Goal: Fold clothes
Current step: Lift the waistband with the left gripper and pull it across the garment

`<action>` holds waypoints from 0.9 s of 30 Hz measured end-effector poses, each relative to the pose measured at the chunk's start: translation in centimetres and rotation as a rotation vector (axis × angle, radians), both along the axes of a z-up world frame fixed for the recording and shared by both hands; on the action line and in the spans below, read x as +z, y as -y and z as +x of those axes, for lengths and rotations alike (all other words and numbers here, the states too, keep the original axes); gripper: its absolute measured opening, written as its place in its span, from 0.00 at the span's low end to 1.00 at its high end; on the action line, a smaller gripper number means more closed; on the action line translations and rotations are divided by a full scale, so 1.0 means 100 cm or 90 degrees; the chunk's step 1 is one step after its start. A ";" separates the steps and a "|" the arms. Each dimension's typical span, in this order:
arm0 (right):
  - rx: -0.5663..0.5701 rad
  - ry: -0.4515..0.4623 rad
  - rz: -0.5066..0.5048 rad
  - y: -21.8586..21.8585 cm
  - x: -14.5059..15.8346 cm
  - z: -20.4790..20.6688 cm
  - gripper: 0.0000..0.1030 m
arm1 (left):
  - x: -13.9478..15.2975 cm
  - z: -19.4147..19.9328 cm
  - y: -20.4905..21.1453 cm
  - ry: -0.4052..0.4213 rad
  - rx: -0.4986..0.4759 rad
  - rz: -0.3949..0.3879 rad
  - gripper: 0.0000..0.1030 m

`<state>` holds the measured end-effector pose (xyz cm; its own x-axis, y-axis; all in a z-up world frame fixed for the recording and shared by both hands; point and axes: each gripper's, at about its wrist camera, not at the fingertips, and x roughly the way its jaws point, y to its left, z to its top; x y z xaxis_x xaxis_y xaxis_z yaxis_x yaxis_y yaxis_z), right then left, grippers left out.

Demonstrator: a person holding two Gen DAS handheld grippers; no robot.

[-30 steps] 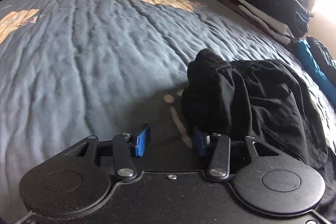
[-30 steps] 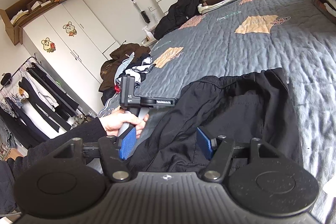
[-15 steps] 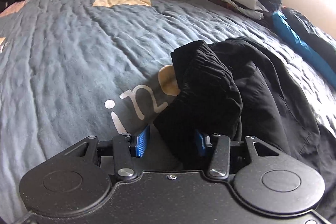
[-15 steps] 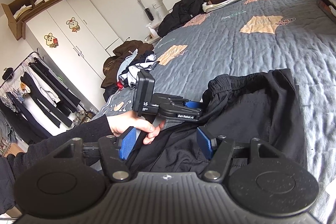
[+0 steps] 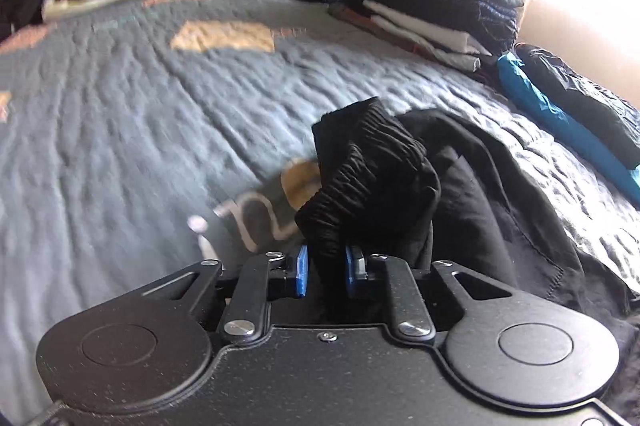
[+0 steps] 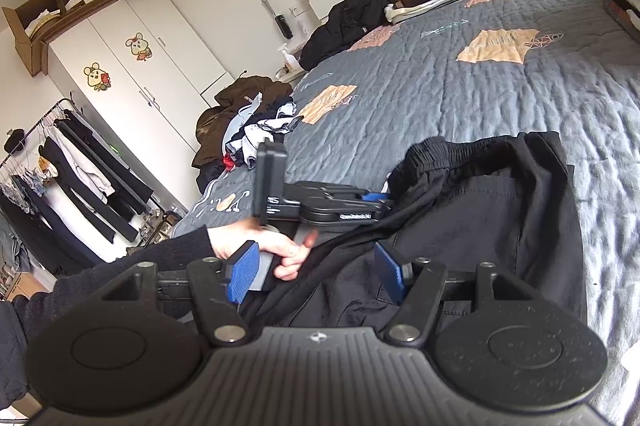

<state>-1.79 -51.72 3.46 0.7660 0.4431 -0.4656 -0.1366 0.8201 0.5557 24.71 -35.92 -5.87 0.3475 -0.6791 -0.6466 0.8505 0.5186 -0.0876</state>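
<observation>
**Left tongs clenched on waistband, right tongs released above the cloth**

Left tongs [image 5: 325, 268]: blue pads pinched on the gathered elastic waistband [image 5: 372, 166] of the black trousers [image 6: 480, 210], bunched and raised off the quilt [image 5: 140, 130]. Seen also from the right wrist view, at the waistband's left end, carried by a hand [image 6: 256, 246] in a dark sleeve. Right tongs [image 6: 312, 272]: pads wide apart, gripping nothing, poised over the rumpled near part of the cloth, no contact to be made out.

Trousers on the near side of the bed, waistband running across the far edge, the rest slack and creased toward the camera, lower legs out of view. Not yet a flat, squared shape.

Step in hand, by judgement: taking hold of the waist corner to straighten or turn the garment over. Whether for spreading flat or for a fold across cannot be settled from this.

Next move likely calls for a second hold by the free tongs, on the far waist corner or a side seam, with even tension between the two holds. Thin, slippery-looking cloth; a shallow pinch may slide off the thick elastic.

Farther out: folded stacks [image 5: 432, 10] along the right and head of the bed, a blue garment [image 5: 560, 122] beside them, an unsorted heap [image 6: 248, 118] off the left edge, wardrobe [image 6: 152, 78] and rack [image 6: 60, 162] beyond.
</observation>
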 end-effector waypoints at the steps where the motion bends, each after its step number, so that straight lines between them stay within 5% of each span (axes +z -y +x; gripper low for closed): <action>1: 0.000 0.000 0.001 0.000 0.000 0.000 0.61 | 0.011 -0.003 -0.005 0.030 0.001 0.006 0.16; 5: 0.000 0.002 0.003 -0.001 0.001 -0.001 0.61 | 0.060 -0.011 -0.022 0.179 0.005 0.076 0.15; 13: 0.012 0.001 -0.001 -0.007 0.001 0.002 0.61 | 0.117 0.003 -0.047 0.385 0.065 0.256 0.14; 16: 0.015 0.000 -0.001 -0.008 0.000 0.003 0.61 | 0.116 0.014 -0.050 0.455 0.090 0.350 0.14; 18: 0.016 -0.003 -0.003 -0.009 -0.001 0.004 0.61 | 0.104 0.031 -0.049 0.466 0.121 0.417 0.14; 22: 0.017 -0.008 -0.004 -0.011 -0.003 0.007 0.61 | 0.056 0.074 -0.062 0.275 0.170 0.458 0.19; 27: 0.032 -0.017 -0.006 -0.018 -0.008 0.011 0.61 | 0.033 0.080 -0.126 0.191 0.267 0.396 0.29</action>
